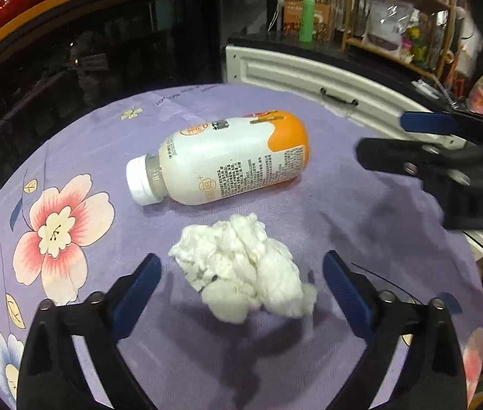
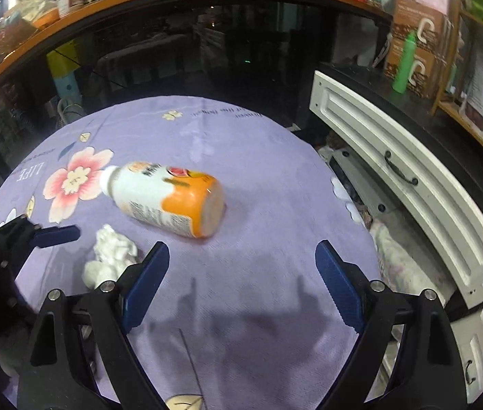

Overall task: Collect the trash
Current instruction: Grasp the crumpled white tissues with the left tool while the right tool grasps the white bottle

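A crumpled white tissue (image 1: 245,266) lies on the purple flowered tablecloth (image 1: 361,212). My left gripper (image 1: 241,273) is open, its blue pads on either side of the tissue, just above the cloth. A white and orange plastic bottle (image 1: 222,157) with a white cap lies on its side just beyond the tissue. In the right wrist view my right gripper (image 2: 241,256) is open and empty, short of the bottle (image 2: 169,198), with the tissue (image 2: 110,256) at its left finger. The right gripper also shows in the left wrist view (image 1: 409,143).
A white drawer front (image 2: 412,184) with a black handle stands open past the table's right edge, with cloth items in the drawer below it. A dark glass cabinet (image 2: 207,51) with an orange rim runs behind the table. A green bottle (image 2: 403,65) stands on the black counter.
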Available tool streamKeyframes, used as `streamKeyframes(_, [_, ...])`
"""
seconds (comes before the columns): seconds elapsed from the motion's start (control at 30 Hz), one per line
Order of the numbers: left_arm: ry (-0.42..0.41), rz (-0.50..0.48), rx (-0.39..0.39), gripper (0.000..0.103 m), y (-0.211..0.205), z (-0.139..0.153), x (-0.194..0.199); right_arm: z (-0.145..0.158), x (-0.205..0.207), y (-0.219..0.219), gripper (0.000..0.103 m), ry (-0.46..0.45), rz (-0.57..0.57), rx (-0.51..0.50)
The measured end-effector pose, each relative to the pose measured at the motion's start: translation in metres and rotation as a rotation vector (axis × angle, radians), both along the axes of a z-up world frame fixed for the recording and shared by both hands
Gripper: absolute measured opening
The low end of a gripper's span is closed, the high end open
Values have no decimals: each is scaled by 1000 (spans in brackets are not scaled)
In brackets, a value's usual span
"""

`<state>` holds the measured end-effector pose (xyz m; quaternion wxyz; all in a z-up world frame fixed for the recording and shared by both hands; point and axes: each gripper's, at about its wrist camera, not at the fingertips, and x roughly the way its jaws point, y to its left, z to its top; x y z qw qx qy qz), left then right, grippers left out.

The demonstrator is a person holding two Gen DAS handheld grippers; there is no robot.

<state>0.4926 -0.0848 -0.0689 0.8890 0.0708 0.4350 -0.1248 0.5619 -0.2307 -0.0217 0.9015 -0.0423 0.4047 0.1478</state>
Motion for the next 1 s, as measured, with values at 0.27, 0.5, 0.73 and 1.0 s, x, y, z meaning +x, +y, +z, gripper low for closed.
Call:
streamKeyframes(0.27, [-37,29,-5,41,10,3,-16,5,3,5,87,0,49,22])
streamKeyframes(0.5, [-162,53,-54,40,53,42,-61,11,-3,58,87,-3,277,-105])
streamKeyframes(0.73, [-206,80,-28,40,76,37,-87,5,12,116,87,-20,468,-354])
streamKeyframes(1.0, [-183,41,-48,41,83,29,-91,-26,40,155,87,38,710,-676])
